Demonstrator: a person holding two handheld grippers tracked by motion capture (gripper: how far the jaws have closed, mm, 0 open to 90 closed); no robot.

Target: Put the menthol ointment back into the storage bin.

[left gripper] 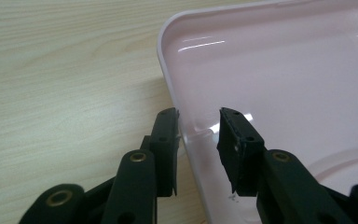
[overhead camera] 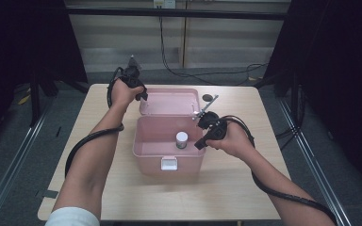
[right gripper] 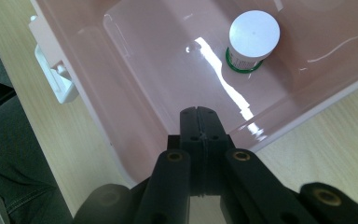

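A pink plastic box [overhead camera: 143, 155] stands open mid-table, its lid [overhead camera: 169, 101] laid back flat behind it. Inside stands a small bottle with a white cap [overhead camera: 182, 139], upright near the right wall. My left gripper [overhead camera: 143, 96] is at the lid's far left corner. In the left gripper view its jaws [left gripper: 198, 126] stand apart astride the lid's rim [left gripper: 168, 79], one pad outside, one over the inside. My right gripper [overhead camera: 199, 143] sits at the box's right rim; its jaws [right gripper: 199, 114] are pressed together with nothing between them, above the box wall [right gripper: 135, 70], near the bottle [right gripper: 253, 35].
A white latch [overhead camera: 169, 163] sticks out from the box's front wall. A small dark disc [overhead camera: 208, 98] lies on the wooden table [overhead camera: 245, 188] behind the lid's right corner. Black cables trail from both grippers along the forearms. Dark curtains flank the table.
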